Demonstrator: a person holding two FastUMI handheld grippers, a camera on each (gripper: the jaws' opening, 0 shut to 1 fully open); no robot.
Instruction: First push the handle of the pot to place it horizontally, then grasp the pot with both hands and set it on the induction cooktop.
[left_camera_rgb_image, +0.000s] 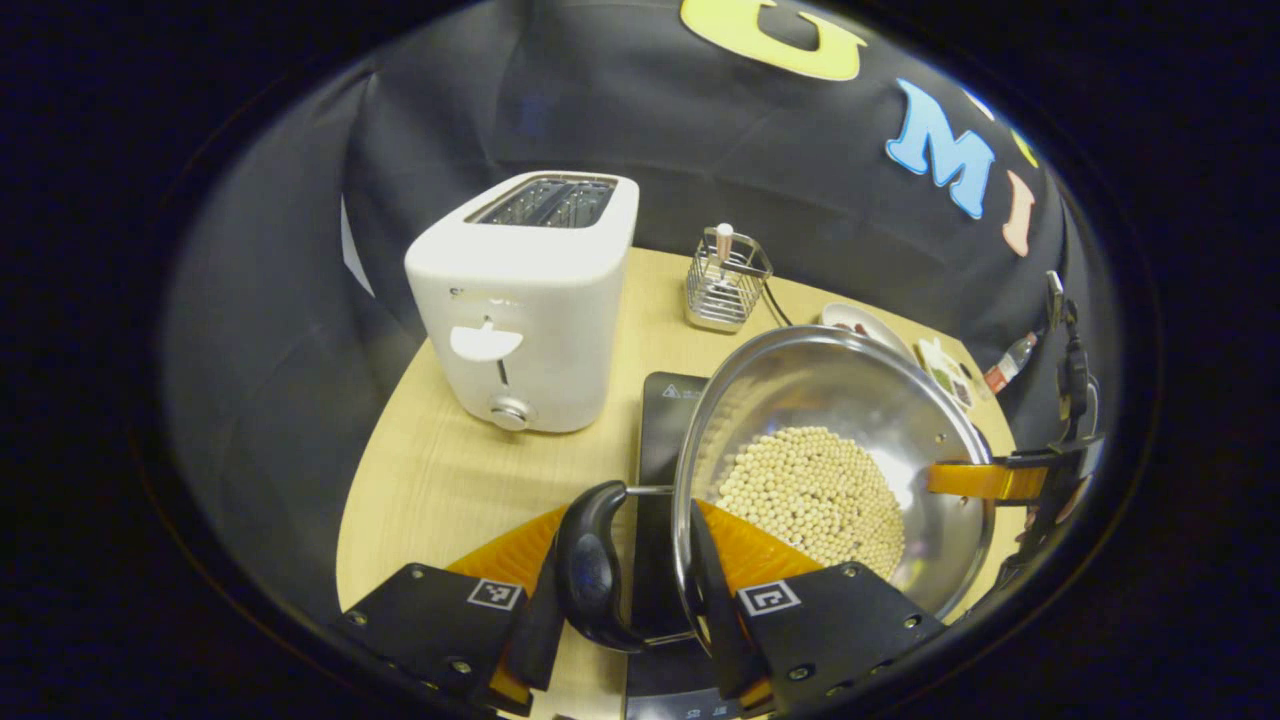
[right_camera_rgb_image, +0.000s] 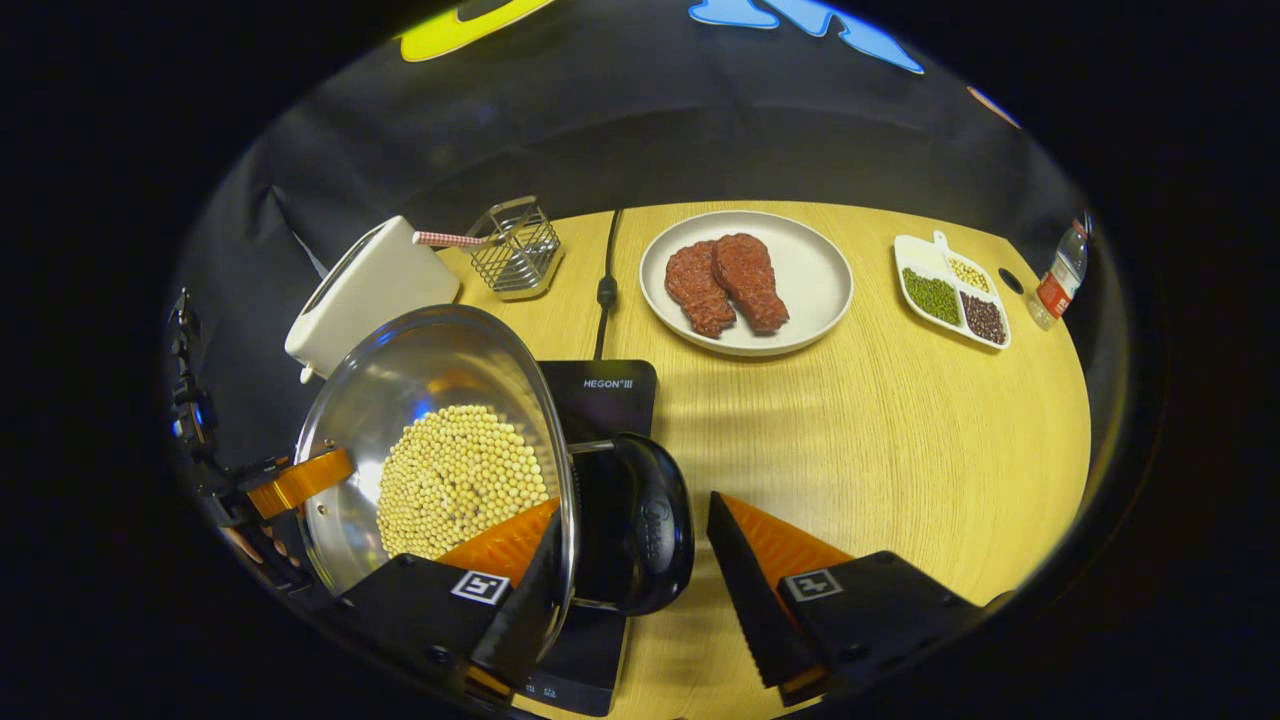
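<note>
A steel pot (left_camera_rgb_image: 830, 390) of pale beans (left_camera_rgb_image: 810, 490) stands over the black induction cooktop (left_camera_rgb_image: 665, 420); I cannot tell if it rests on it. My left gripper (left_camera_rgb_image: 622, 548) straddles one black side handle (left_camera_rgb_image: 590, 560), with one finger against the handle and the other inside the pot wall. In the right gripper view, my right gripper (right_camera_rgb_image: 633, 512) stands around the opposite handle (right_camera_rgb_image: 640, 530) of the pot (right_camera_rgb_image: 420, 370). Its left finger lies at the rim, and a gap separates the handle from its right finger. The cooktop (right_camera_rgb_image: 610, 390) lies beneath.
A white toaster (left_camera_rgb_image: 525, 310) stands left of the cooktop, with a wire basket (left_camera_rgb_image: 727, 280) behind it. A plate (right_camera_rgb_image: 815, 270) with two meat pieces, a divided dish of beans (right_camera_rgb_image: 950, 290) and a small bottle (right_camera_rgb_image: 1060, 270) sit farther along the wooden table (right_camera_rgb_image: 900, 450). A cable (right_camera_rgb_image: 605, 290) runs back from the cooktop.
</note>
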